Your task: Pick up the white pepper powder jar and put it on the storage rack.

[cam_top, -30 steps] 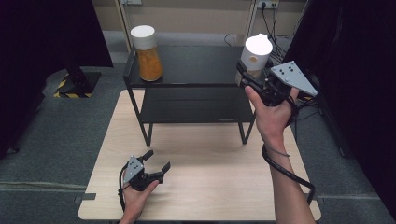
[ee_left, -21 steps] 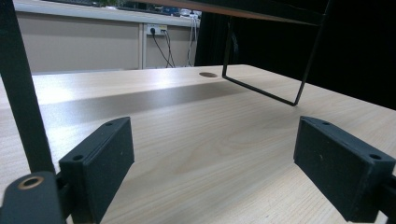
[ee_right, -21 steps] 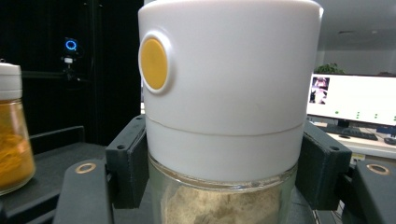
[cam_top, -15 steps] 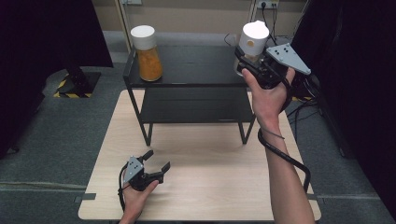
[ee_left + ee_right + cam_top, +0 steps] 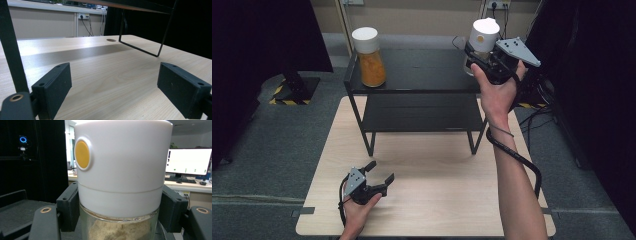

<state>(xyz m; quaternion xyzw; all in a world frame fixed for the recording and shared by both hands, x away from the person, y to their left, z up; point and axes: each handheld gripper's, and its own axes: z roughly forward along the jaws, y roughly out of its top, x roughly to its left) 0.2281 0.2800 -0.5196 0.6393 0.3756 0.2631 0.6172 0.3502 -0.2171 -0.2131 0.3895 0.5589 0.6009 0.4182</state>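
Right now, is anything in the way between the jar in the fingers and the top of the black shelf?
Nothing visible. The right gripper holds the white-lidded jar over the right end of the black shelf. That end looks bare, and the orange-filled jar stands far off at the left end.

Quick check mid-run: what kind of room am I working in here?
Probably an office or lab test area: a computer monitor on a desk behind, wall sockets with cables, and black curtains around the wooden table.
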